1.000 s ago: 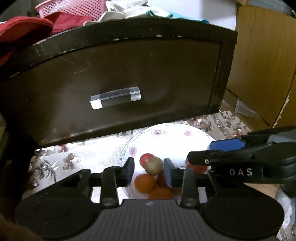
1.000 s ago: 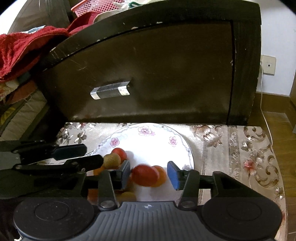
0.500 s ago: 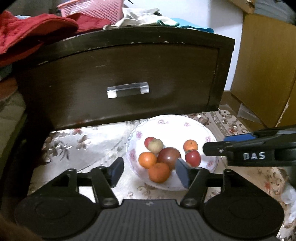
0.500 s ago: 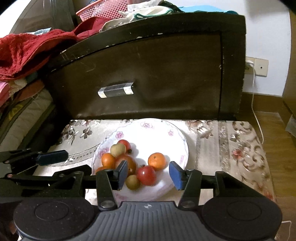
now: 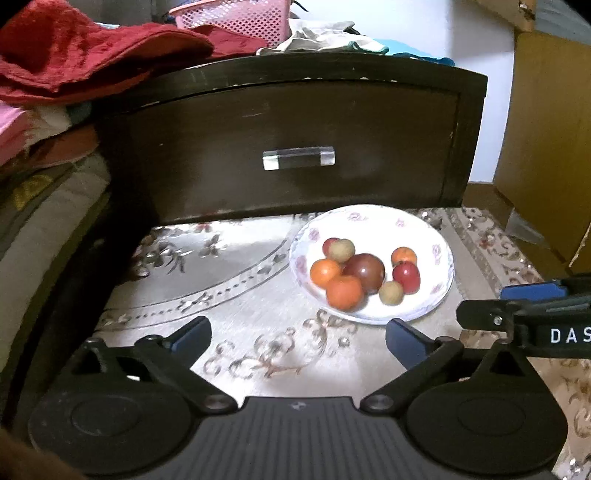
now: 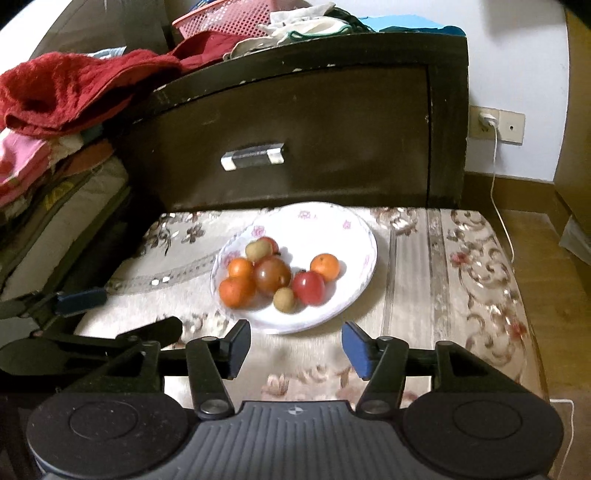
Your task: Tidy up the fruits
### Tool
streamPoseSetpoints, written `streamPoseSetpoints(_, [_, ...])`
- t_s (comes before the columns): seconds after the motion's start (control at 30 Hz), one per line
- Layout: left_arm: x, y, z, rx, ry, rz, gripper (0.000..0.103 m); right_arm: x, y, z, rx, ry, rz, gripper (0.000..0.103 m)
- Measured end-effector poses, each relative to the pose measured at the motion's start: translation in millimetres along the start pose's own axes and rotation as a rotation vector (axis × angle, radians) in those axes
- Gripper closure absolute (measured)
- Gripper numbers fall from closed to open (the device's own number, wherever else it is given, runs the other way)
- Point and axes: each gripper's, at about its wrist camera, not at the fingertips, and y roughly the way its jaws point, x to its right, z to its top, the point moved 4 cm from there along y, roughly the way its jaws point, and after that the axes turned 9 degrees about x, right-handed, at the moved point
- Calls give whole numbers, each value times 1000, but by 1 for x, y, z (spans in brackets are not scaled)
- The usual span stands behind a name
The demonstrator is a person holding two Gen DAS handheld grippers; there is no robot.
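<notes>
A white flowered plate (image 5: 436, 254) (image 6: 354, 236) sits on a patterned cloth. It holds several fruits: a dark red one (image 5: 365, 271) (image 6: 272, 275) in the middle, orange ones (image 5: 344, 292) (image 6: 236, 291), red ones (image 5: 406, 277) (image 6: 308, 288) and small tan ones (image 5: 390, 292) (image 6: 284, 300). My left gripper (image 5: 297, 339) is open and empty, in front of the plate and to its left. My right gripper (image 6: 295, 345) is open and empty, just before the plate's near rim. The right gripper's finger shows at the left wrist view's right edge (image 5: 532, 291).
A dark wooden drawer front (image 5: 295, 147) (image 6: 295, 133) with a clear handle (image 5: 298, 158) stands upright right behind the plate. Red cloth (image 5: 81, 59) and a pink basket (image 5: 236, 18) lie on top. A wooden cabinet (image 5: 550, 140) stands right. A white cable (image 6: 496, 184) hangs from a wall socket.
Both grippers have pulled back and up from the plate and opened wider. The red fruit between the right gripper's fingers a second ago now lies on the plate.
</notes>
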Motion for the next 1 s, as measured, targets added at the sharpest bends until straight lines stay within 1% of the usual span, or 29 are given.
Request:
streamPoseSetpoints(0.1, [1,-8,-5,-3,5,25,0,-2,-6,-8,-10,-3,-4,50])
streamPoseSetpoints(0.33, [5,-24,-21,-33,-4,16,0,-8,-23,-20,-12,-6,-20,47])
streamPoseSetpoints(0.67, [11,-42,-35,-54,-8,21,0,-15,-45,-37,-17,-7,-24,47])
streamPoseSetpoints(1.0, [13,-51,-52,-88,-7,16,0,-20,-54,-54,-46,-29,-45,47])
